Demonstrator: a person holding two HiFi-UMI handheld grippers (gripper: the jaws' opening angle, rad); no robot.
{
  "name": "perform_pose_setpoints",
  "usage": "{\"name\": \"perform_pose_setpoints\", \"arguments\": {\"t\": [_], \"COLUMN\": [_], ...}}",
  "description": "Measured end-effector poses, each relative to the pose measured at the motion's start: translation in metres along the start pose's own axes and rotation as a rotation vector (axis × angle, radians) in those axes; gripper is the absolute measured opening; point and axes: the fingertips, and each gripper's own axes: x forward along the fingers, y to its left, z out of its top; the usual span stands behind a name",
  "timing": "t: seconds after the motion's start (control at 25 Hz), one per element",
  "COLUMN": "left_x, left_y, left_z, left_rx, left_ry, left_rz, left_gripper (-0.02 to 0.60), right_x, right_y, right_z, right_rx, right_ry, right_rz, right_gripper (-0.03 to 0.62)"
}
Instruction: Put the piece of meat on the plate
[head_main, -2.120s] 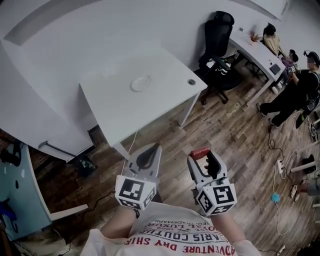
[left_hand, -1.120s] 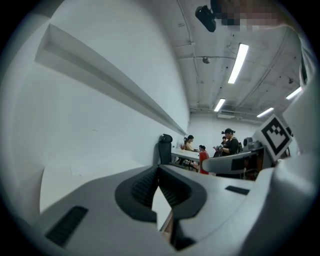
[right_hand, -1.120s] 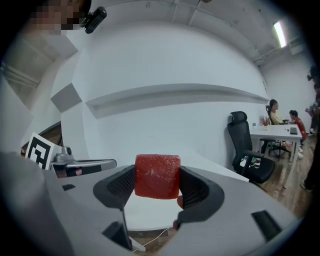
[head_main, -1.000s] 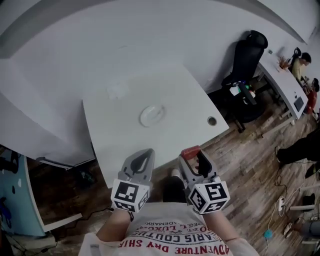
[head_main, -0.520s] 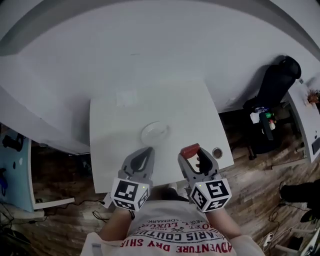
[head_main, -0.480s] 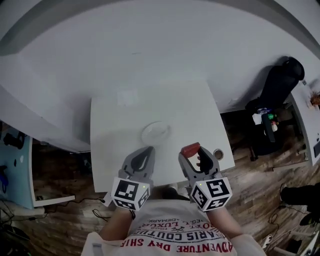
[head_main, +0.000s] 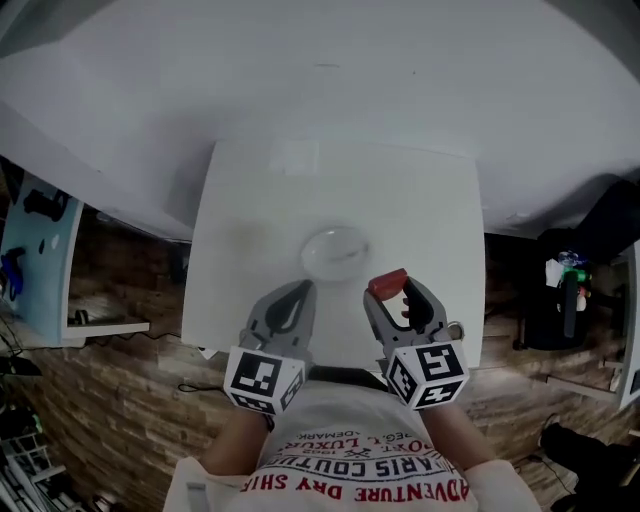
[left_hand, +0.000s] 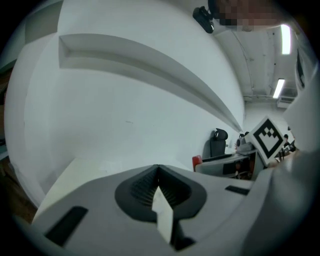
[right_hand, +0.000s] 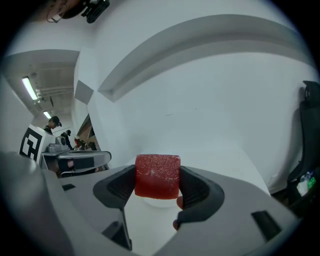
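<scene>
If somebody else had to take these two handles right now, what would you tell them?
Left gripper: jaws shut, nothing in them, at the table's near edge.
Right gripper: jaws shut on the piece of meat, just short of the plate.
The plate sits empty, mid-table.
Done: meat is in hand.
Left: carry it over the plate and let go.

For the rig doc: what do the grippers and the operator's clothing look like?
Left gripper and right gripper: light grey bodies, dark ribbed jaw pads, each with a white cube bearing black square markers. No cables seen. White T-shirt with red lettering.
</scene>
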Motion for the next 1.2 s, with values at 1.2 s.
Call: {"name": "perform_pose_setpoints", "arguments": {"t": [1.2], "left_x": [0.080], "left_y": [0.106], "left_z": [-0.048], "left_rx": [-0.132], "left_ry": [0.164], "left_rz": [0.031], "left_gripper": [-0.002], "right_x": [0.168], "right_y": [0.006], "right_z": [-0.096], "right_rx": [-0.153], "right_ry": [0.491], "right_rz": [0.066], "right_gripper": [0.279]}}
